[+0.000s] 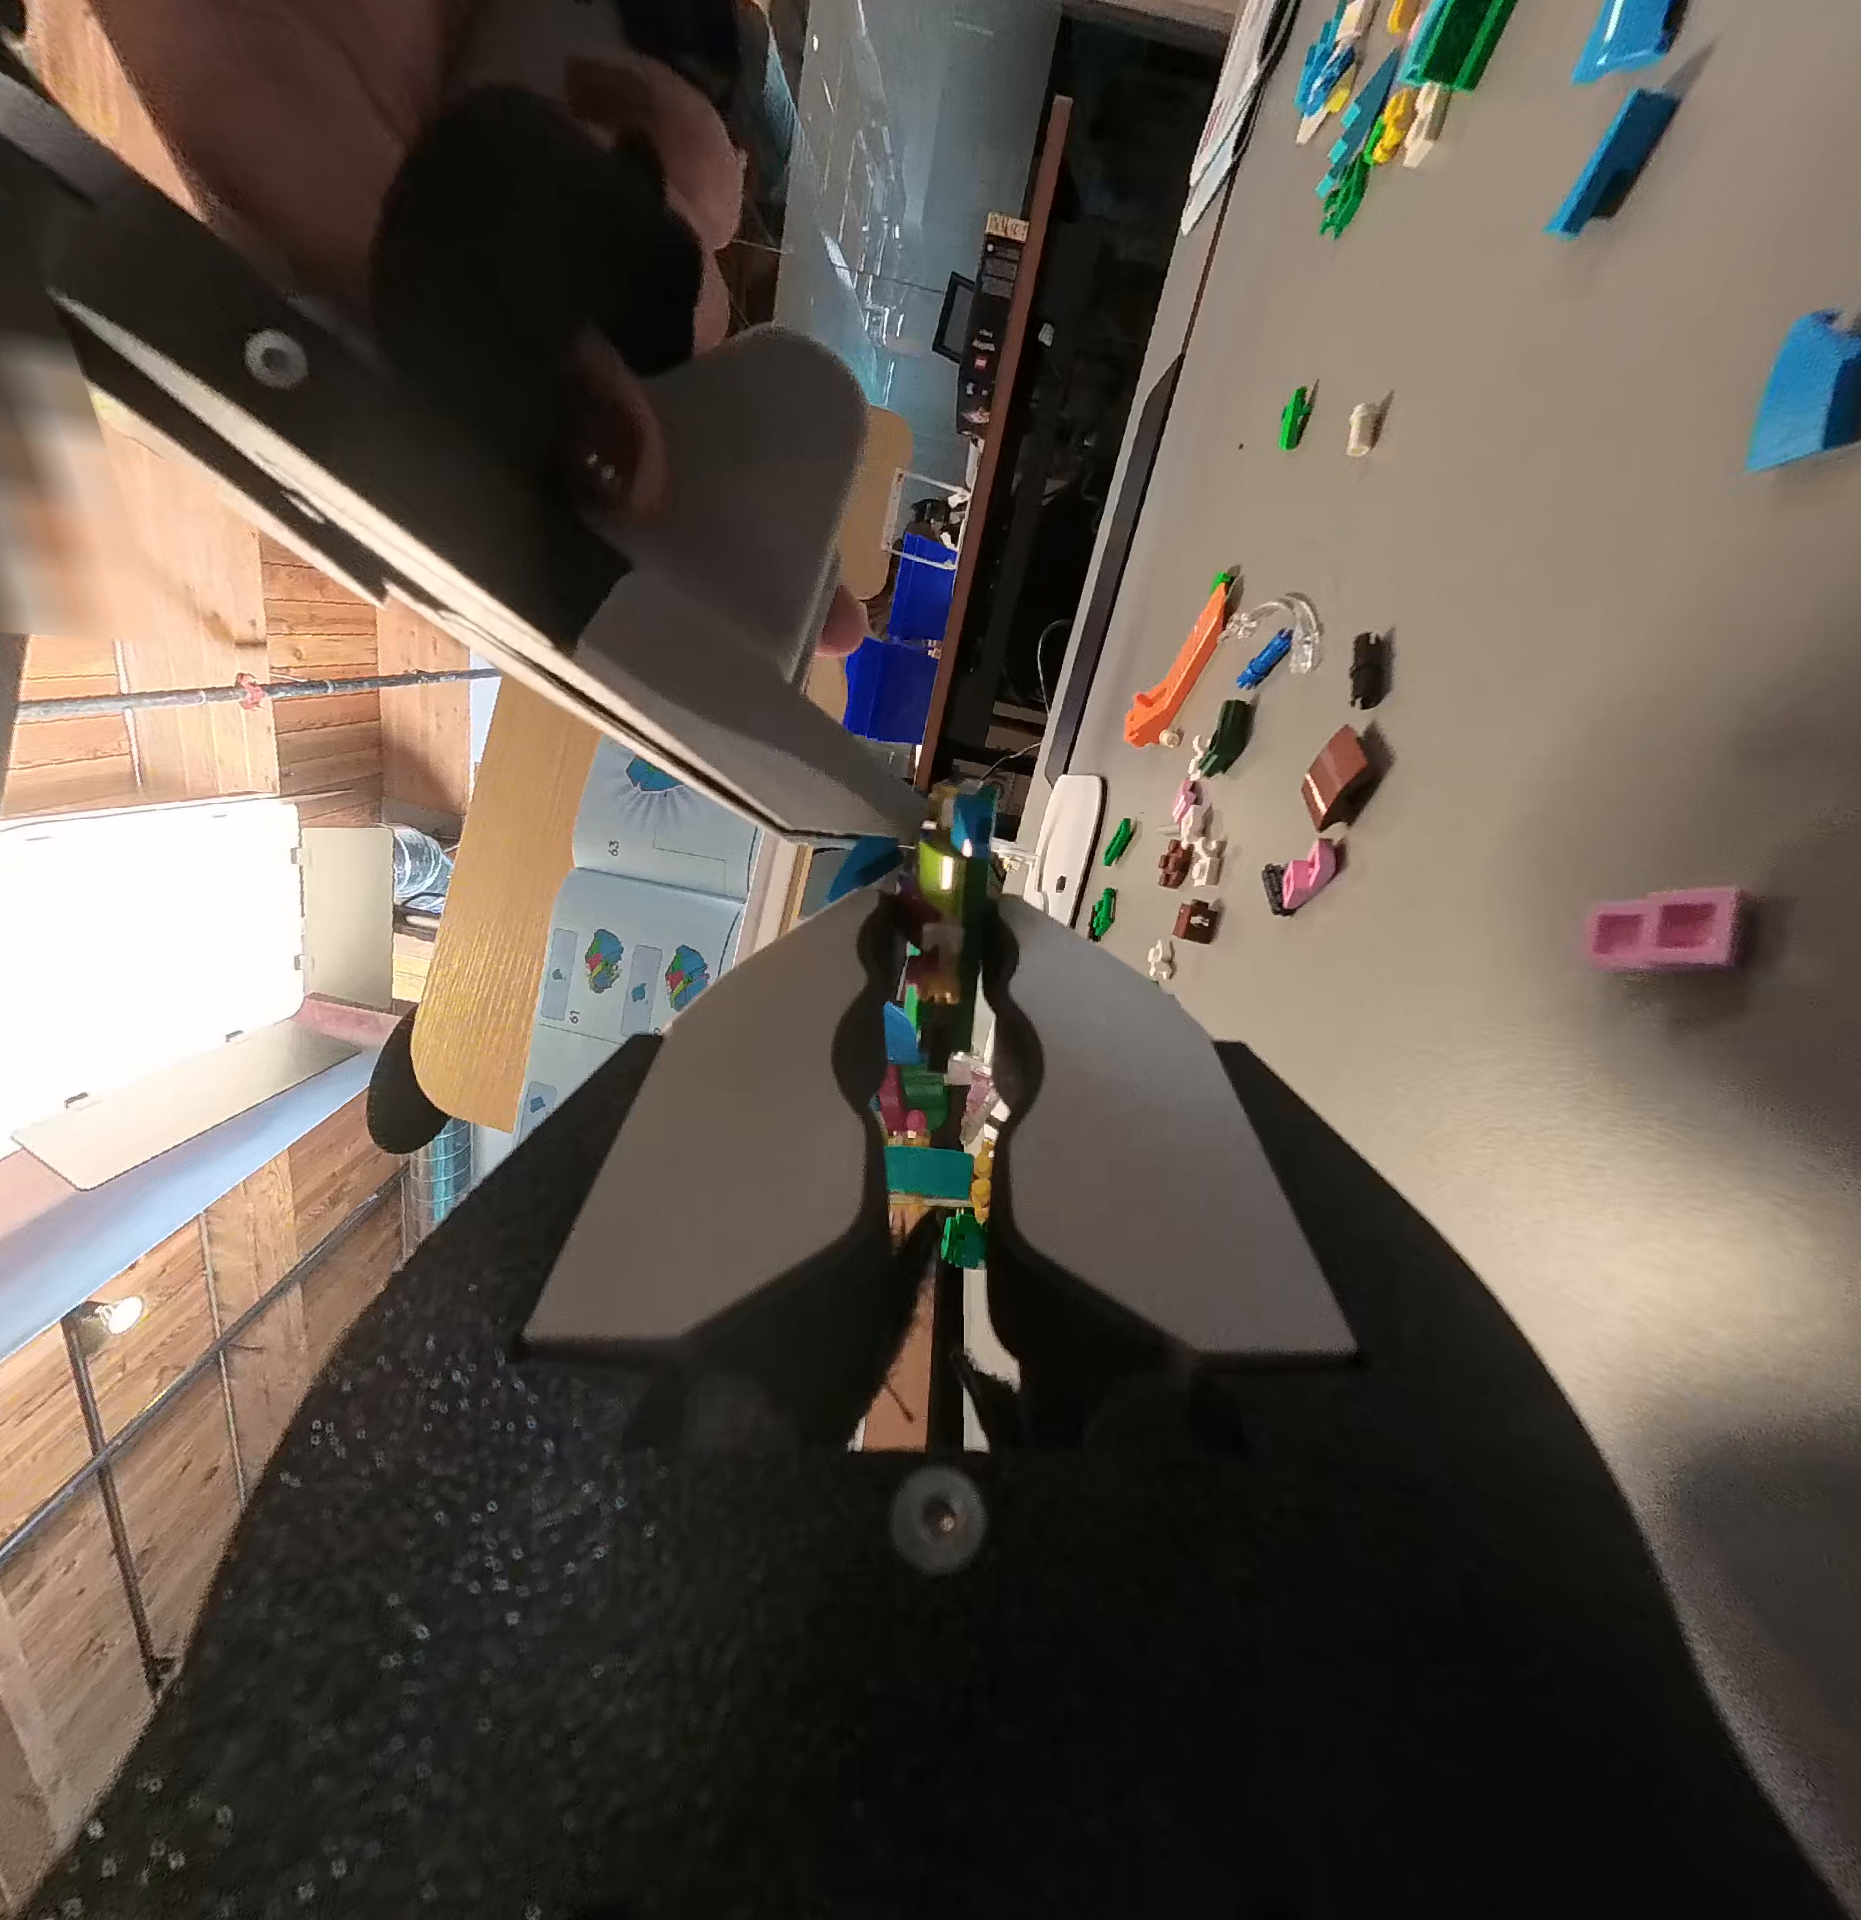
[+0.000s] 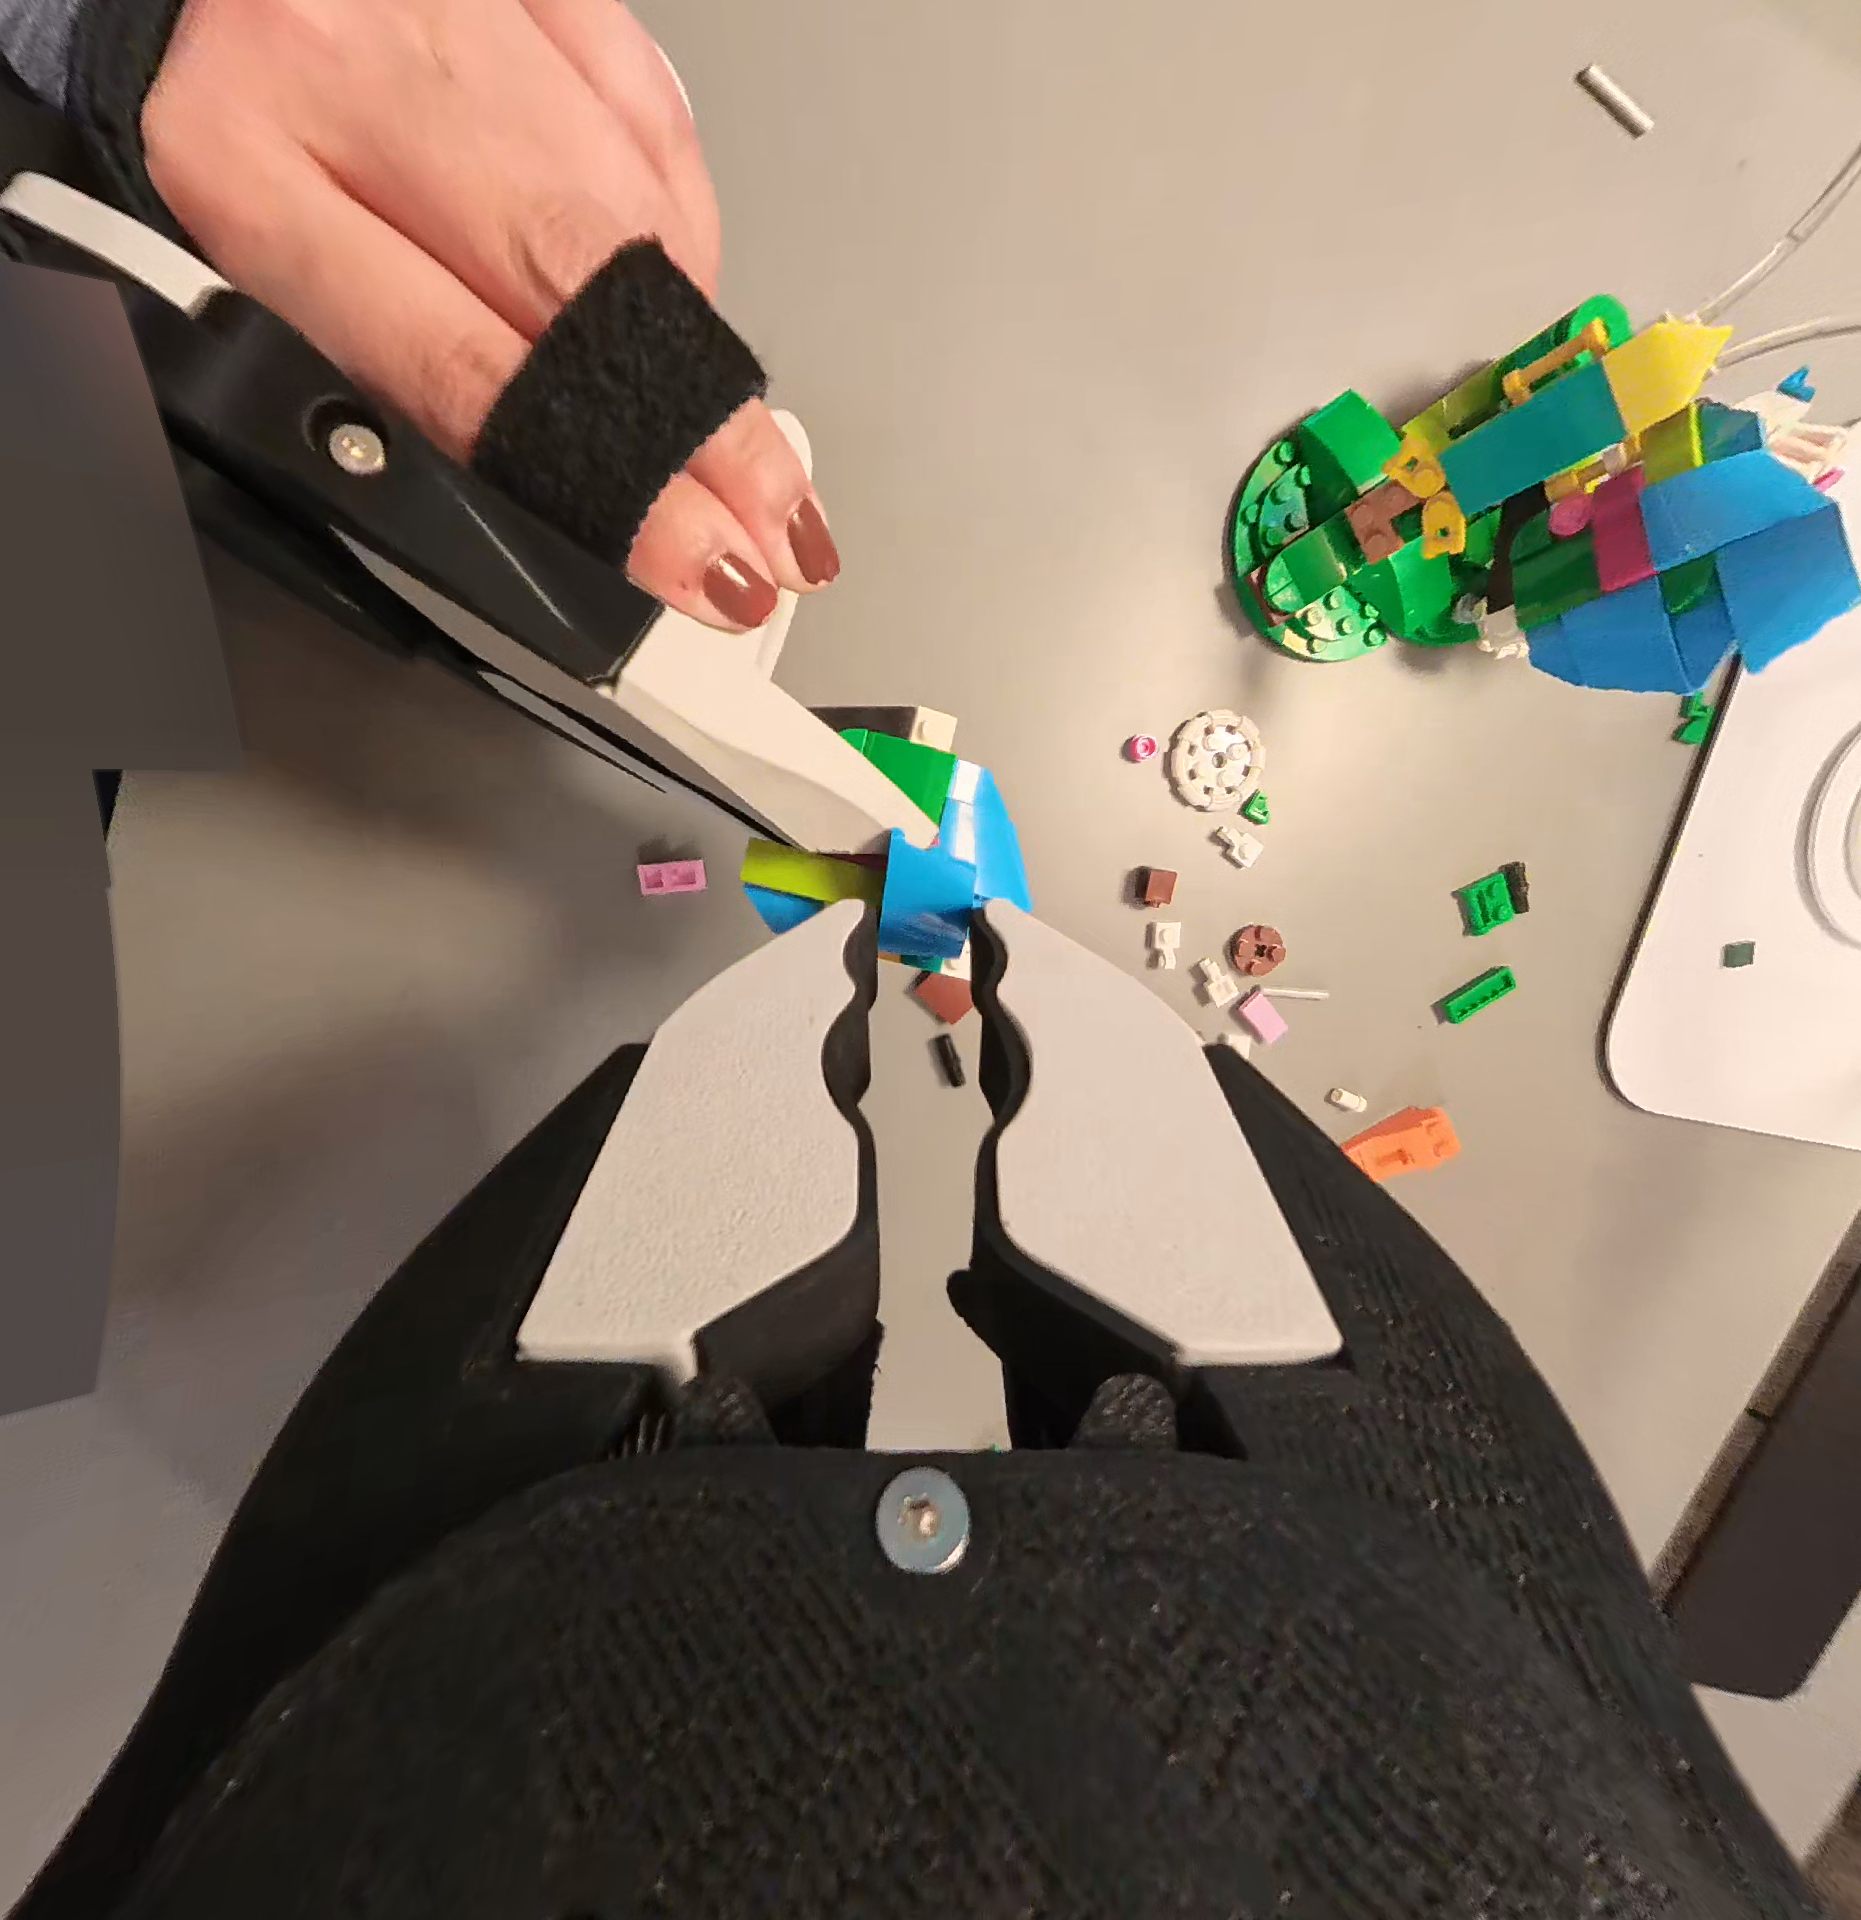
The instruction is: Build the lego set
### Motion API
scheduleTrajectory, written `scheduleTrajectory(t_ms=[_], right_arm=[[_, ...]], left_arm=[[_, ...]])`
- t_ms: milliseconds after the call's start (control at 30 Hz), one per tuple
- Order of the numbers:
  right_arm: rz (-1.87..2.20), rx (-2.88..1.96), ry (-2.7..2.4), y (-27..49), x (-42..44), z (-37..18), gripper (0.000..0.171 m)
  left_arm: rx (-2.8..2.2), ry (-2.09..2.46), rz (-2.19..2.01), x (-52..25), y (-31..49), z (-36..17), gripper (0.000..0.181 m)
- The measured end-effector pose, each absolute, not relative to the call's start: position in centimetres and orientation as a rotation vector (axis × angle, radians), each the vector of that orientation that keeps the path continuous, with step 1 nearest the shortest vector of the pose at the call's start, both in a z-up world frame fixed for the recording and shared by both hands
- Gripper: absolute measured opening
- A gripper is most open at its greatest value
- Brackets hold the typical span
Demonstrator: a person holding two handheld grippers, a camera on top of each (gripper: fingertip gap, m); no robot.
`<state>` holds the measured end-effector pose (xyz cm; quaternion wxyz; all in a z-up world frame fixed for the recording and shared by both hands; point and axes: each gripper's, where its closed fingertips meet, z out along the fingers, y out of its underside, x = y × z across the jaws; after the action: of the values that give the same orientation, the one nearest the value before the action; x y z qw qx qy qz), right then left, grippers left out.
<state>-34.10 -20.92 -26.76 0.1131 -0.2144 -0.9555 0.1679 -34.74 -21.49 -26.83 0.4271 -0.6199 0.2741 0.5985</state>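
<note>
In the left wrist view my left gripper point(image 1: 936, 935) is shut on a small lego sub-assembly point(image 1: 947, 997), a green plate with blue, lime and pink parts, held above the grey table point(image 1: 1528, 1143). My right gripper point(image 1: 900, 826) reaches in from the upper left and meets the assembly's far end. In the right wrist view my right gripper point(image 2: 921, 920) is shut on a blue sloped brick point(image 2: 936, 883) at the end of that sub-assembly point(image 2: 895, 769). The left gripper point(image 2: 884, 826) holds it from the upper left.
A large build point(image 2: 1528, 520) with a green round base and blue slopes stands at the back right, beside a white device point(image 2: 1736, 987). Loose pieces lie around: a pink brick point(image 1: 1669, 928), blue slopes point(image 1: 1819, 395), an orange piece point(image 2: 1404, 1143). An open instruction booklet point(image 1: 645, 935) leans behind.
</note>
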Motion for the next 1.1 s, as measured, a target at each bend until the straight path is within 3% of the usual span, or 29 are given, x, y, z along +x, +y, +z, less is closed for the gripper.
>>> scheduleTrajectory(t_ms=[33,500,1100], right_arm=[[0.482,-0.617,-2.807,-20.9,-34.0,-26.7,0.015],[0.68,-0.547,-2.65,-21.7,-33.3,-25.4,0.021],[0.557,-0.861,-2.732,-20.5,-33.8,-26.2,0.014]], left_arm=[[-1.545,0.676,1.492,-34.7,-21.5,-26.7,0.014],[-1.52,0.538,1.355,-34.9,-22.1,-25.6,0.014],[-1.496,0.707,1.483,-33.7,-21.4,-26.7,0.014]])
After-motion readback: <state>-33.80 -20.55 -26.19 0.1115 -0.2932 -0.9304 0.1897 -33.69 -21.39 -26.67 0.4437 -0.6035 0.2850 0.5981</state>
